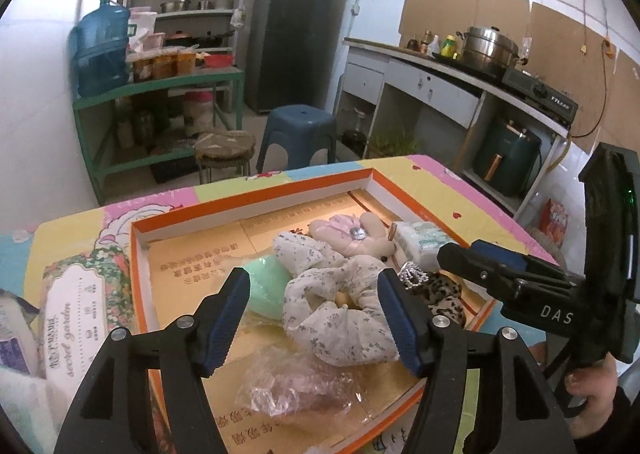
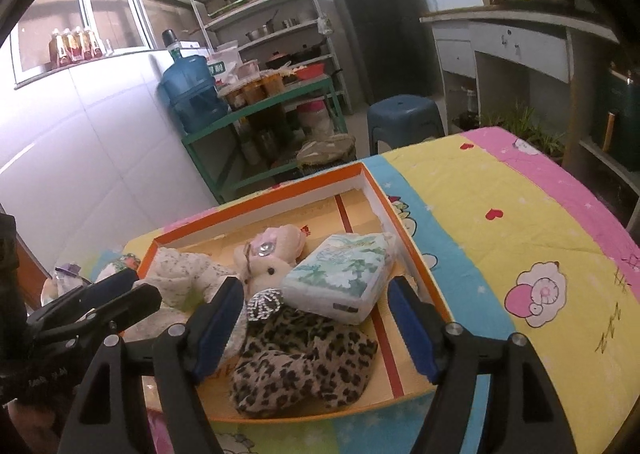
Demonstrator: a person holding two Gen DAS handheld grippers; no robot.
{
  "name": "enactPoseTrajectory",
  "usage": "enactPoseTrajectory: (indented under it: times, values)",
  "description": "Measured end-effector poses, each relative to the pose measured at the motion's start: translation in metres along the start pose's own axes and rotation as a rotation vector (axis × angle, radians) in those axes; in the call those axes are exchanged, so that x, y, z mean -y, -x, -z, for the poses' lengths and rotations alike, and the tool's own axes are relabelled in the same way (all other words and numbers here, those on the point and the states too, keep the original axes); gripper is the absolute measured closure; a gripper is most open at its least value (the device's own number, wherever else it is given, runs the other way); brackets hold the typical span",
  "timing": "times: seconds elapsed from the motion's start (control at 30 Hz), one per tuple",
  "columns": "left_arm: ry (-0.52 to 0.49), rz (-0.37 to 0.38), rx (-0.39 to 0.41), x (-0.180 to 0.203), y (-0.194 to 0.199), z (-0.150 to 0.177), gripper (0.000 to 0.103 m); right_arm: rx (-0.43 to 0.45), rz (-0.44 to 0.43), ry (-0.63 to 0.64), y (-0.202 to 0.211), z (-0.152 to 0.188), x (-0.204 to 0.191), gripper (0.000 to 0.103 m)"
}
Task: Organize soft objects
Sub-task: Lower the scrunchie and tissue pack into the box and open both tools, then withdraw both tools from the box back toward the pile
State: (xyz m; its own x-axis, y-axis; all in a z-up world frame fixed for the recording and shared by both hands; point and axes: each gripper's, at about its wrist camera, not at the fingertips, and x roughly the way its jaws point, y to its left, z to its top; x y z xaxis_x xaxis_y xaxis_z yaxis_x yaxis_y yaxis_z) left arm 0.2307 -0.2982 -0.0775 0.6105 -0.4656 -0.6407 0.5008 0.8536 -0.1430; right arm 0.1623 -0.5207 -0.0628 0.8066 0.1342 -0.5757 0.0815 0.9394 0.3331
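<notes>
tissue pack [image 1: 76, 318]: left edge cut off | box [image 2: 404, 221]: floor mostly covered

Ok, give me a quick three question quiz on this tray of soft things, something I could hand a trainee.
1. True or false: both pairs of jaws, on the left gripper and the right gripper, stand open and hold nothing.
2. Multiple choice: what lies on top of the leopard-print scrunchie in the orange-rimmed box? A) blue stool B) tissue pack C) water jug
3. Fill in: the plush bear wears a shiny ____ on its pink hat.

Key
1. True.
2. B, the tissue pack overlaps the scrunchie's far edge.
3. Gem.
</notes>
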Motion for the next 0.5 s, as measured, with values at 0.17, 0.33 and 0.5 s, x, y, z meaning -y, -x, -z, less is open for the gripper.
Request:
enactPoseTrajectory:
  times: [0.17, 0.33, 0.5]
  values:
    - [-0.012, -0.006, 0.036, 0.002, 0.019, 0.001, 0.035, 0.016, -0.01, 0.009, 0.013, 0.0, -0.009, 0.029]
    - [-0.002, -0.002, 0.061, 0.0, 0.039, 0.002, 0.035, 0.028, -0.016, 0.029, 0.028, 0.001, -0.021, 0.029]
    - [0.003, 0.002, 0.085, -0.004, 0.058, 0.004, 0.035, 0.04, -0.016, 0.049, 0.04, 0.002, -0.033, 0.029]
